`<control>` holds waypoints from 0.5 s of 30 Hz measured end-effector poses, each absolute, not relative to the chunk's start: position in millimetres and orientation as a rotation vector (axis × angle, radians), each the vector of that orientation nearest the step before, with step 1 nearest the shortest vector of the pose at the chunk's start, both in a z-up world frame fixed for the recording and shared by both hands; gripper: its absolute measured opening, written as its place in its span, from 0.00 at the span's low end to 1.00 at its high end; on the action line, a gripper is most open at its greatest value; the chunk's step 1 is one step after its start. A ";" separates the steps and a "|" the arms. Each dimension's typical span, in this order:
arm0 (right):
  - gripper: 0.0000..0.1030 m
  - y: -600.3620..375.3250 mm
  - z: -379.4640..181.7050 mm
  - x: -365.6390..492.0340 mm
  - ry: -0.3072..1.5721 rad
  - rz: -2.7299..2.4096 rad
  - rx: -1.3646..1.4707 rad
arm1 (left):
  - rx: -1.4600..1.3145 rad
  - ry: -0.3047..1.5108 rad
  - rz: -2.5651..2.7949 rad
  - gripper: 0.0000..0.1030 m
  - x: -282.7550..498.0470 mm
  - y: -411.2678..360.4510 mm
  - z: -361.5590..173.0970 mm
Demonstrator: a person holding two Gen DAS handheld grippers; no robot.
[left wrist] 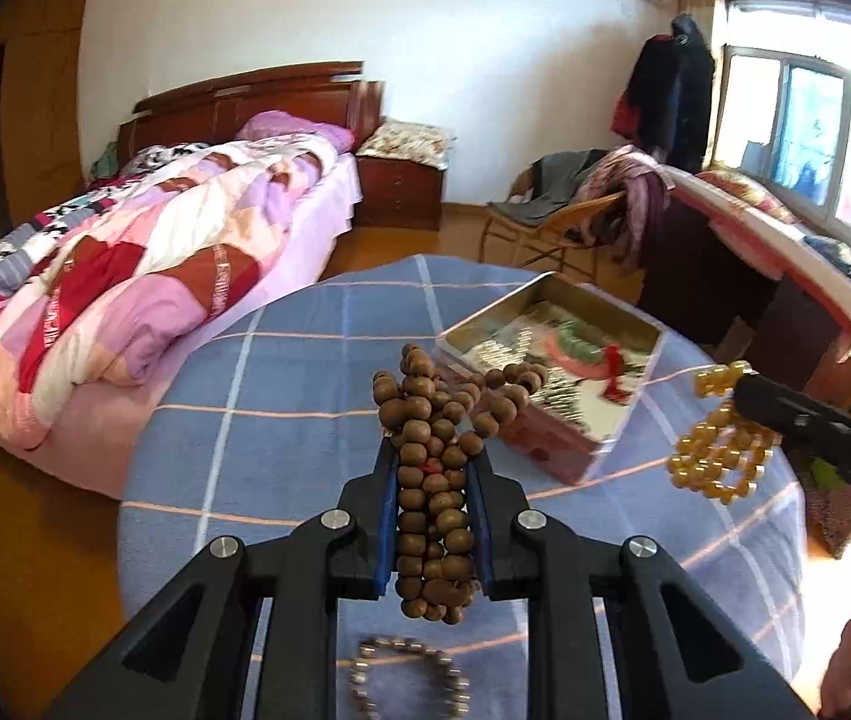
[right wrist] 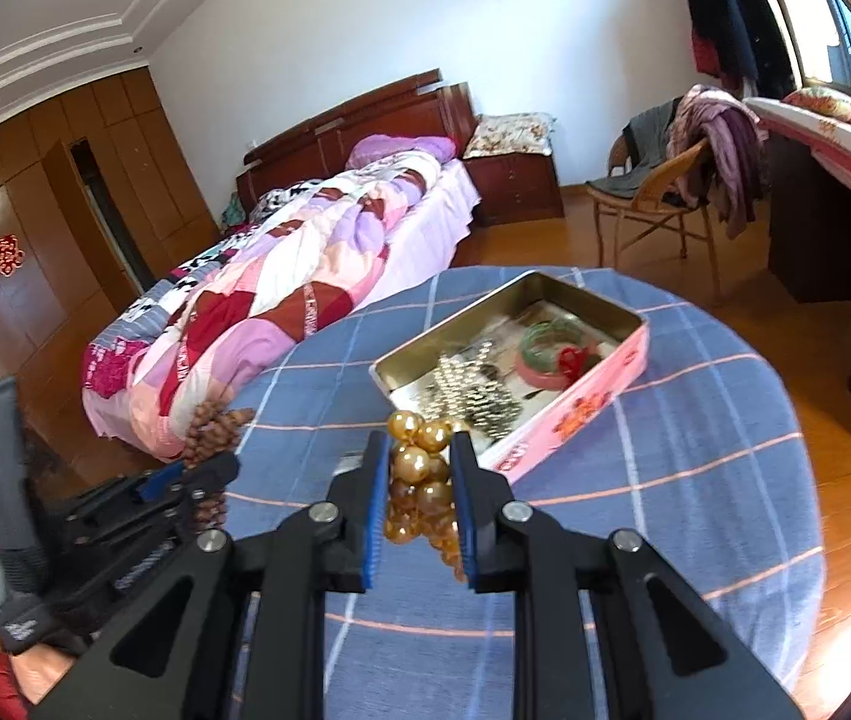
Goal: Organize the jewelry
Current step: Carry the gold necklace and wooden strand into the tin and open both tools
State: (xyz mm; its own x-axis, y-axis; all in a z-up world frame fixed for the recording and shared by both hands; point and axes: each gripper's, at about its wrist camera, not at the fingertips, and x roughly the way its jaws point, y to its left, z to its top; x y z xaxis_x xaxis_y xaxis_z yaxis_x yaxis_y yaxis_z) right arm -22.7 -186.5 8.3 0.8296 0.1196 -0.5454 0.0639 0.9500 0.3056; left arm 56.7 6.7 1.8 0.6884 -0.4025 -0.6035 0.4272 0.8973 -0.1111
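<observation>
My left gripper [left wrist: 433, 459] is shut on a bunch of brown wooden beads [left wrist: 434, 468], held above the blue checked round table [left wrist: 281, 372]. It also shows in the right wrist view [right wrist: 197, 468] at the left with the wooden beads [right wrist: 212, 426]. My right gripper [right wrist: 419, 450] is shut on amber yellow beads [right wrist: 419, 474]; it shows in the left wrist view [left wrist: 743, 414] at the right with the amber beads [left wrist: 716, 450]. An open pink tin [right wrist: 575, 402] [left wrist: 545, 444] holds a silver bead chain [right wrist: 473, 387] and a green-pink bangle [right wrist: 548, 348].
A silver bead bracelet [left wrist: 407, 678] lies on the cloth under my left gripper. A bed with a patchwork quilt [left wrist: 125, 276] stands left of the table. A chair draped in clothes [right wrist: 683, 174] and a desk [left wrist: 785, 276] stand at the right.
</observation>
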 end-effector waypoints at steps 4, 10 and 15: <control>0.22 -202.5 9.4 -27.6 0.581 -0.011 0.332 | 0.004 0.659 -0.525 0.20 55.1 -1.6 6.8; 0.22 -223.2 21.5 -25.9 0.542 -0.046 0.344 | -0.020 0.640 -0.589 0.20 60.8 -22.7 15.4; 0.22 -233.7 33.8 -16.1 0.508 -0.034 0.360 | -0.022 0.640 -0.610 0.20 71.0 -45.3 21.0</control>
State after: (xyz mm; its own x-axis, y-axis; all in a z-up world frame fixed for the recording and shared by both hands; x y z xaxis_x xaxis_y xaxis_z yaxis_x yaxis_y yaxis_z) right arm -16.1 -233.7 33.8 0.8747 0.0564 -0.4813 0.1206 0.9366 0.3289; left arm 71.0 -45.3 21.0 0.6341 -0.5400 -0.5535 0.5271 0.8256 -0.2016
